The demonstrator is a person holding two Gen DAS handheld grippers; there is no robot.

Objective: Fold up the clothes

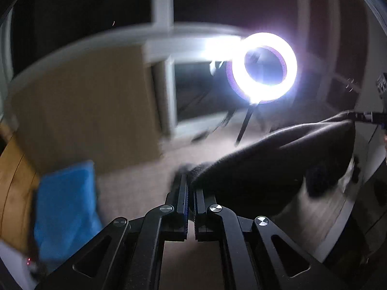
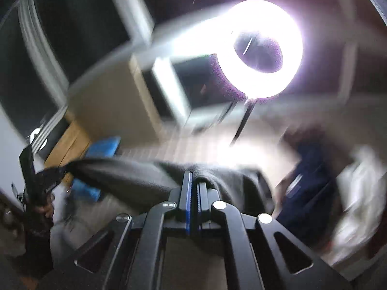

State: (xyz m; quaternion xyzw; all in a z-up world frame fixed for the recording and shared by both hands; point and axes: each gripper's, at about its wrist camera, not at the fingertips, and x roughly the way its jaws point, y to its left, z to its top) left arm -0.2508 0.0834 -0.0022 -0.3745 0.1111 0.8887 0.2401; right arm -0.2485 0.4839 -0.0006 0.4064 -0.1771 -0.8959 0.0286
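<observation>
The dark garment [image 1: 278, 159] hangs stretched between both hand-held grippers, each clamped on one corner: left hand-held gripper [image 1: 191, 186] at lower centre, right hand-held gripper [image 2: 196, 181] likewise, its long edge running sideways.

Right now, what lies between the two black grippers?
The dark grey garment spans from the right gripper to the left gripper, seen in the right wrist view.
</observation>
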